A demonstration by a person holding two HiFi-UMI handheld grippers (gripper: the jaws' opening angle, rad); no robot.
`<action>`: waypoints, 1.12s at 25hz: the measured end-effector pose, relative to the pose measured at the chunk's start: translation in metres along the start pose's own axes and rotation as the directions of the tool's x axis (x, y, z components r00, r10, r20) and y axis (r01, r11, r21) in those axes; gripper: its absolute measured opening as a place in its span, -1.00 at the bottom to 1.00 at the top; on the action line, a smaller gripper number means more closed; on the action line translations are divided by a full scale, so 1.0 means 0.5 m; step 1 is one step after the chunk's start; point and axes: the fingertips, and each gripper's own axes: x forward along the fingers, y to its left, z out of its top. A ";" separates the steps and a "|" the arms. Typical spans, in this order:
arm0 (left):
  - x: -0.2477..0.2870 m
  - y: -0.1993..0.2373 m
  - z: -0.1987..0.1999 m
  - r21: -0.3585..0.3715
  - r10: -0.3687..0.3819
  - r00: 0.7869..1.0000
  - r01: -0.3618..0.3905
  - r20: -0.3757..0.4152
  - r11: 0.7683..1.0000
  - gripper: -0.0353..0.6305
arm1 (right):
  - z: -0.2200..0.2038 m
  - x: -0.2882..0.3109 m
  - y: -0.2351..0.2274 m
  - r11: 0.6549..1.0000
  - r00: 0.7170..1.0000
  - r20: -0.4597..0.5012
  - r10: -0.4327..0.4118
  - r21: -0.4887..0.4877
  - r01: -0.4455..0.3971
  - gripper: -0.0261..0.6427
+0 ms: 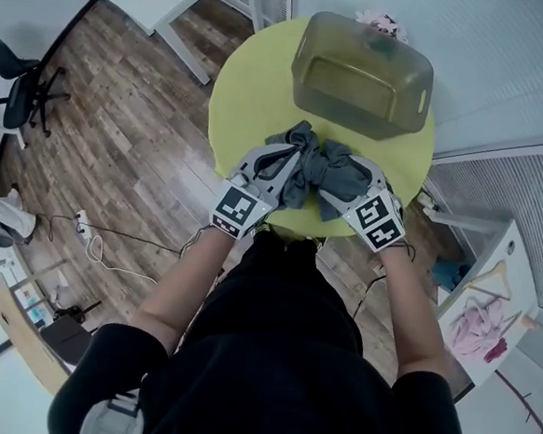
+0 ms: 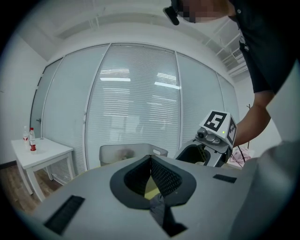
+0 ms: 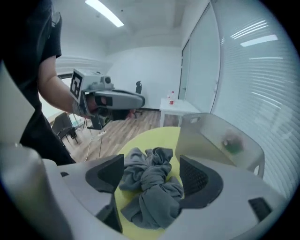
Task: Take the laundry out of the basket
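- Currently the grey garment lies bunched on the yellow table. It is outside the basket, just in front of its near wall, and has a knot-like twist near its middle.
- Basket: upright on the far part of the table. The inside looks bare through the translucent walls. A small pinkish thing shows at the far rim, and I cannot tell whether it sits inside or behind.
- Left tool: jaws together, with a strip of the grey cloth pinched low between the pads. It holds the garment at its left side.
- Right tool: jaws wide apart and nothing clamped. The garment lies below and between them, and the pads appear clear of it.
- Step in hand (judgement): this piece is already out of the basket, so the work is at set-down and release, with only the left grip remaining.
- Next move calls for:
  - parting the left jaws so the strip drops free onto the table;
  - checking that the cloth does not cling to the ribbed pad;
  - checking the pinkish thing at the far rim. If it is laundry inside, a tool must reach over the near wall and clamp it.
- Risk (judgement): raising the left tool before release would drag the garment toward the table's near edge.
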 end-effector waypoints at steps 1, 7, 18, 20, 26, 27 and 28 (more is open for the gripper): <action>-0.006 -0.009 0.013 0.003 -0.008 1.000 0.008 0.006 1.000 -0.86 | 0.018 -0.019 0.004 1.000 0.999 0.046 -0.021 0.018 0.021 0.23; -0.038 -0.067 0.085 -0.003 -0.061 0.997 0.062 0.042 0.998 -0.86 | 0.115 -0.126 0.026 0.990 0.944 0.309 -0.119 0.110 0.089 0.22; -0.078 -0.137 0.180 0.022 -0.128 0.987 0.127 0.099 0.992 -0.86 | 0.221 -0.261 0.054 0.978 0.810 0.558 -0.179 0.191 0.085 0.15; -0.077 -0.137 0.186 0.026 -0.126 0.987 0.124 0.102 0.992 -0.86 | 0.229 -0.272 0.050 0.976 0.794 0.578 -0.189 0.196 0.090 0.10; -0.075 -0.134 0.212 0.050 -0.129 0.984 0.123 0.124 0.991 -0.86 | 0.247 -0.292 0.045 0.975 0.764 0.610 -0.210 0.193 0.114 -0.21; -0.076 -0.135 0.217 0.058 -0.132 0.984 0.126 0.124 0.990 -0.86 | 0.250 -0.294 0.045 0.974 0.761 0.613 -0.212 0.194 0.116 -0.27; -0.076 -0.137 0.221 0.058 -0.133 0.983 0.126 0.129 0.990 -0.86 | 0.252 -0.296 0.045 0.974 0.758 0.615 -0.216 0.194 0.120 -0.34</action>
